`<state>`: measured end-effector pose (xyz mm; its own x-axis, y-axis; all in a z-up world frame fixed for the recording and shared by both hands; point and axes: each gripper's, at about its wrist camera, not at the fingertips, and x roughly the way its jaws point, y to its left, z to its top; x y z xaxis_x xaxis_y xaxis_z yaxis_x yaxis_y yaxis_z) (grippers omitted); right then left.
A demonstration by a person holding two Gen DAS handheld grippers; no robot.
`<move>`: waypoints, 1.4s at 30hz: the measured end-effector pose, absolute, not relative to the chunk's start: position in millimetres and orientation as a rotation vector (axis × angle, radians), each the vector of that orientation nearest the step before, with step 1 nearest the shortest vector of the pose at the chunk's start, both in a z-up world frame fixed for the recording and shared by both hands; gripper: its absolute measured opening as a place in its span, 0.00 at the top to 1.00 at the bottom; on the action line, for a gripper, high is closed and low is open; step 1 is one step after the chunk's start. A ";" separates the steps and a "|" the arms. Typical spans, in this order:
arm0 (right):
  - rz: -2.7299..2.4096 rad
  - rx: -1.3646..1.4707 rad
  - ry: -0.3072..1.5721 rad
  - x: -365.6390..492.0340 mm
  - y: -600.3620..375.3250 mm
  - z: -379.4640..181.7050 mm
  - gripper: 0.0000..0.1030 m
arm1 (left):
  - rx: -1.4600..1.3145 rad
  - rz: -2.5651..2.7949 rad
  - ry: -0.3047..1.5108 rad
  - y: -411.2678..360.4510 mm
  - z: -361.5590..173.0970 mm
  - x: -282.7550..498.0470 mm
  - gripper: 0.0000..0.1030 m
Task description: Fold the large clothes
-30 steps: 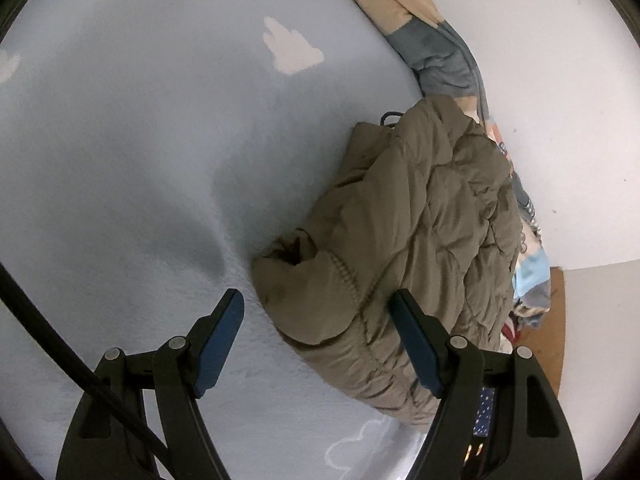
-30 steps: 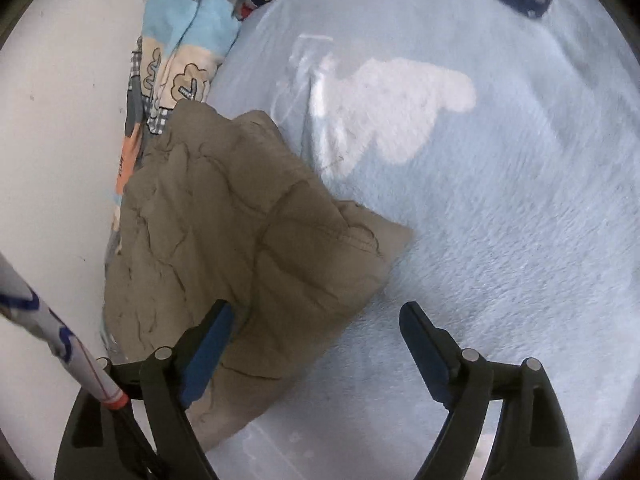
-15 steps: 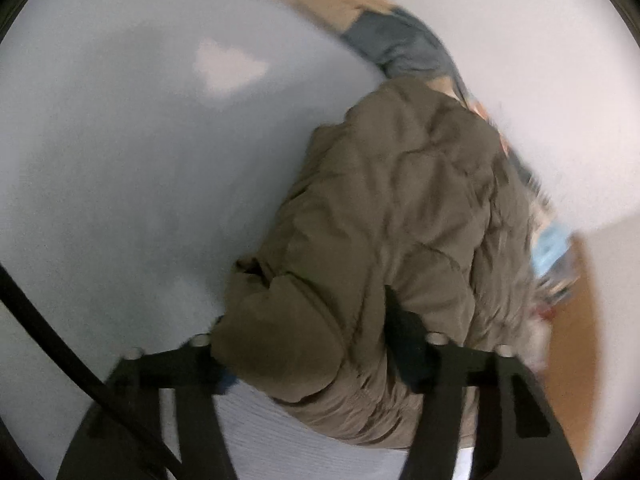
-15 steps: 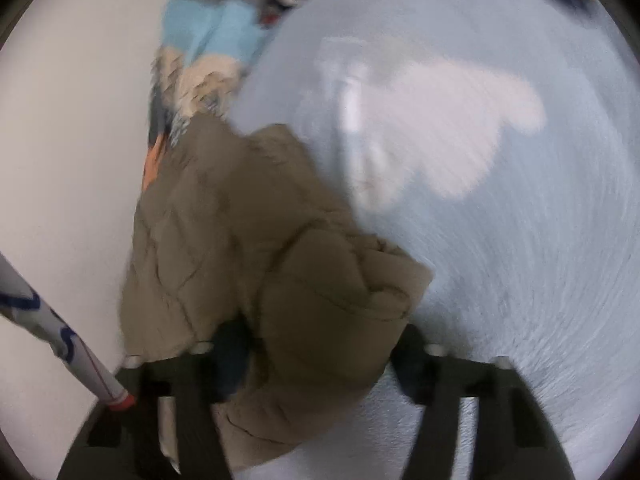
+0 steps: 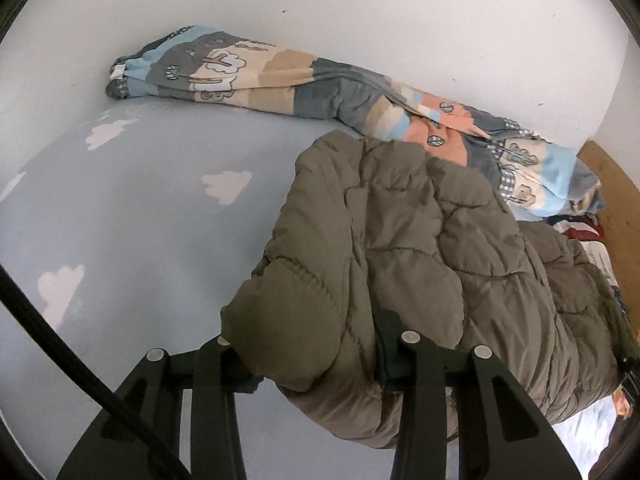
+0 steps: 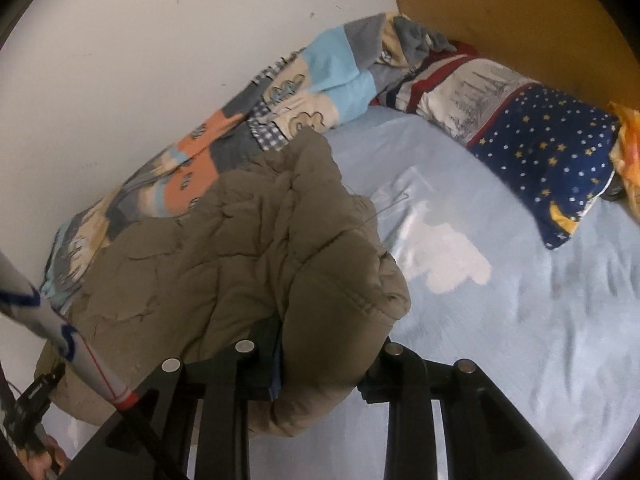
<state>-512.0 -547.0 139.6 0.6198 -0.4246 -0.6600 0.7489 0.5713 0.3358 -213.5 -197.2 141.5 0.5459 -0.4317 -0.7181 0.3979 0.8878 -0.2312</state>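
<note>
An olive quilted puffer jacket (image 5: 420, 248) lies bunched on a light blue bed sheet (image 5: 140, 220) printed with white clouds. My left gripper (image 5: 312, 356) has a thick fold of the jacket's near edge between its jaws, which are closing and pressing on it. In the right wrist view the same jacket (image 6: 240, 248) hangs raised off the sheet (image 6: 500, 300). My right gripper (image 6: 324, 352) is also closing, with another padded fold of the jacket pinched between its pads. The fabric hides most of both pairs of pads.
A patchwork blanket (image 5: 280, 76) lies along the white wall (image 5: 360, 8) behind the jacket. A navy star-print pillow (image 6: 552, 152) and a wooden headboard (image 6: 520, 12) are at the far right. A black cable (image 5: 60, 332) crosses the left view; a white rod (image 6: 60, 328) crosses the right.
Both grippers went from wide open beside the jacket to closed on its near edge. Both rose and rolled, lifting the jacket, so the wall and blanket came into view.
</note>
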 end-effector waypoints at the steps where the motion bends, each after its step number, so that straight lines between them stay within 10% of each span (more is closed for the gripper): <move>1: -0.721 0.643 0.559 -521.2 -540.2 144.2 0.72 | -0.045 -0.494 0.862 -190.2 143.3 -222.5 0.62; 13: -0.707 0.726 0.625 -628.7 -469.7 110.3 0.70 | -0.081 -0.479 0.989 -112.4 96.6 -322.1 0.54; 19: -0.669 1.085 0.673 -672.7 -496.9 52.6 0.42 | -0.428 -0.457 1.158 -52.0 75.3 -307.1 0.36; 23: -0.774 1.090 0.559 -720.7 -485.6 68.3 0.32 | -0.375 -0.327 0.940 -25.8 112.9 -324.7 0.36; 31: -0.733 0.469 0.540 -656.1 -407.1 134.8 0.32 | 0.117 -0.551 0.660 -142.2 155.3 -391.9 0.32; 42: -0.681 0.291 0.760 -570.4 -379.4 72.4 0.30 | 0.388 -0.571 0.643 -229.6 101.3 -420.7 0.28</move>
<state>-570.4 -379.4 72.4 0.5264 -0.4599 -0.7151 0.6608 0.7505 0.0037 -420.7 -229.7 101.3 0.6566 -0.3742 -0.6549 0.6058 0.7789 0.1624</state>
